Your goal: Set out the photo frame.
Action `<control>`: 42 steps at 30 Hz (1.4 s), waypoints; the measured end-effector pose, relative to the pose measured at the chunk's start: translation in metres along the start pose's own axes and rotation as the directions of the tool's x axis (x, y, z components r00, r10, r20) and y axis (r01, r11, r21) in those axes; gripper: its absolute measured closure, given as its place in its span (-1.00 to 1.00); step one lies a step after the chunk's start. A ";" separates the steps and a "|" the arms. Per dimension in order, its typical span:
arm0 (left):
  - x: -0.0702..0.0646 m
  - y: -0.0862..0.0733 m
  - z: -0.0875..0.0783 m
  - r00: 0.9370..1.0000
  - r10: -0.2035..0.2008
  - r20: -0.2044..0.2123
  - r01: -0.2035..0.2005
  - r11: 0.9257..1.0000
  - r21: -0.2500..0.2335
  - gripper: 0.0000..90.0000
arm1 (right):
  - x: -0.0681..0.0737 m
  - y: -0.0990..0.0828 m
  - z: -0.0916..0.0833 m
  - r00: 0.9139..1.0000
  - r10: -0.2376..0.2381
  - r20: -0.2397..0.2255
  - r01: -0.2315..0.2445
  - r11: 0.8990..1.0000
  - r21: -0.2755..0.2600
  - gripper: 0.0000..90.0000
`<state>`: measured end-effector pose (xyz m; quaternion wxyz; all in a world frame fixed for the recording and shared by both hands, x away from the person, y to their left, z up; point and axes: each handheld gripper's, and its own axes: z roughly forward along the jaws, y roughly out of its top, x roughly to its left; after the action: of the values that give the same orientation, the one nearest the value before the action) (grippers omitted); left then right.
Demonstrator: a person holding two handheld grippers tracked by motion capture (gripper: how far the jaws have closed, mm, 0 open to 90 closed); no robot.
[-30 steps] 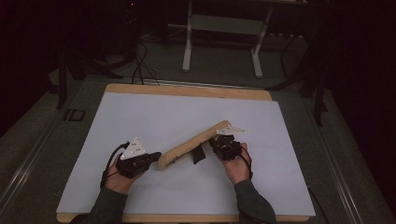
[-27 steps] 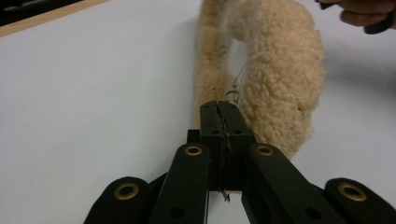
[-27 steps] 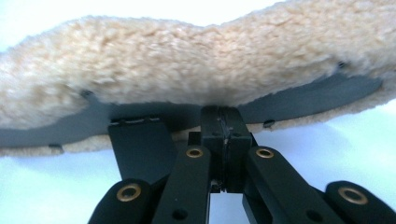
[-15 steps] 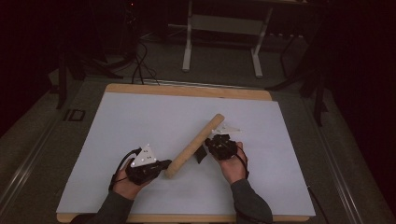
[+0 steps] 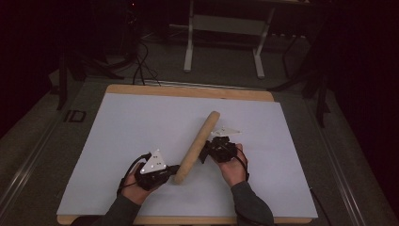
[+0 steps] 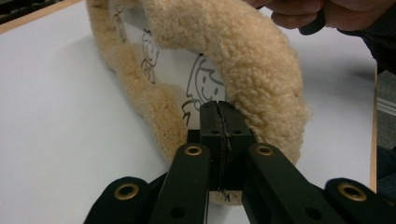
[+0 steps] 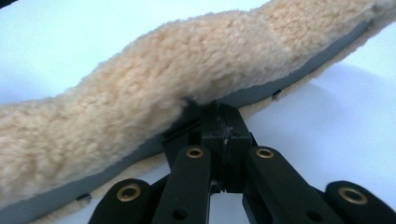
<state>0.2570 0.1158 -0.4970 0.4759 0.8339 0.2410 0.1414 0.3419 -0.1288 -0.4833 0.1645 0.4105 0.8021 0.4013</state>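
Observation:
A long tan fleece strip (image 5: pixel 196 146), folded lengthwise, lies diagonally on the white table sheet (image 5: pixel 117 127). In the left gripper view the fleece (image 6: pixel 252 60) curls open and shows a white lining (image 6: pixel 182 70) printed with cartoon figures. My left gripper (image 5: pixel 172 170) is shut on the strip's near end, its jaws (image 6: pixel 219 114) pressed together on the lining edge. My right gripper (image 5: pixel 203 153) is shut on the strip's side edge near its middle. In the right gripper view the gripper (image 7: pixel 223 116) pinches the grey edge under the fleece (image 7: pixel 154 88).
The white sheet covers a wooden-edged table (image 5: pixel 188 92). Beyond the far edge stand a pale metal frame (image 5: pixel 226 42) and loose cables (image 5: pixel 141 70) on a dark floor. The person's other hand (image 6: pixel 308 11) shows at the top right of the left gripper view.
The left hand has moved right and nearer, dragging the strip's near end with it. The strip has swung from a shallow slant to a steeper diagonal. The right hand has stayed put.

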 end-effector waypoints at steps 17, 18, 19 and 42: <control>-0.016 0.005 0.016 1.000 0.027 0.005 -0.027 1.000 -0.012 1.00 | 0.010 -0.004 0.004 0.999 -0.034 -0.041 0.034 0.999 0.007 1.00; -0.017 0.005 0.018 1.000 0.029 0.006 -0.029 1.000 -0.011 1.00 | 0.010 -0.004 0.004 0.998 -0.035 -0.044 0.035 0.999 0.009 1.00; -0.017 0.005 0.019 1.000 0.030 0.006 -0.030 0.999 -0.013 1.00 | 0.010 -0.005 0.004 0.998 -0.036 -0.053 0.037 0.999 0.008 1.00; -0.030 0.008 0.040 0.999 0.046 -0.024 -0.047 0.999 -0.018 1.00 | 0.014 -0.009 0.002 0.979 -0.087 -0.184 0.094 0.995 0.026 1.00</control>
<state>0.2522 0.0674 -0.5102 0.4774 0.8330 0.2260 0.1647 0.3298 -0.1196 -0.4913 0.1010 0.3377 0.8385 0.4155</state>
